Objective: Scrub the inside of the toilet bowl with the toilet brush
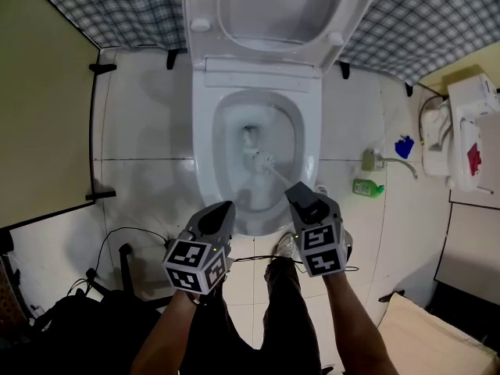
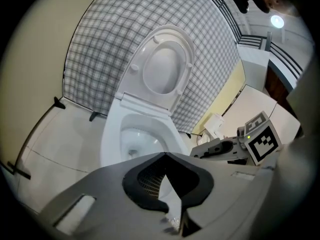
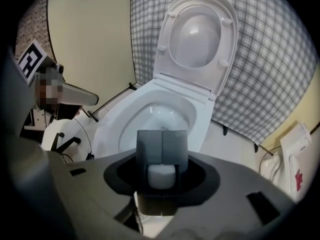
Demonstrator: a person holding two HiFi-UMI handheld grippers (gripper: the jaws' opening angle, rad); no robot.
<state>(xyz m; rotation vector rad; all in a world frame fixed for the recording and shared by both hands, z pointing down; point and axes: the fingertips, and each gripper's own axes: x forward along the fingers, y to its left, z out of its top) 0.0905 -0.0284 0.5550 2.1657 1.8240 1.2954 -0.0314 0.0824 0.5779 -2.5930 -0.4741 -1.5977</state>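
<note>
L gripper (image 1: 223, 209): fingers pressed together, empty, by front of bowl (image 1: 205, 131)
R gripper (image 1: 300, 191): fingers pinching top end of brush (image 1: 275, 173) handle
Brush: bristle end down inside bowl, near bottom
Handling, est.: light, stiff plastic shaft, slick if wet; take high on handle, firm pinch
Lid (image 1: 273, 6): raised, behind

Dressed in dark trousers (image 1: 285, 319) and a pale shoe (image 1: 286, 246). Fitted with grey left gripper (image 1: 221, 212) and right gripper (image 1: 298, 191), each bearing a black-and-white marker cube (image 1: 195, 266) with a green light.
</note>
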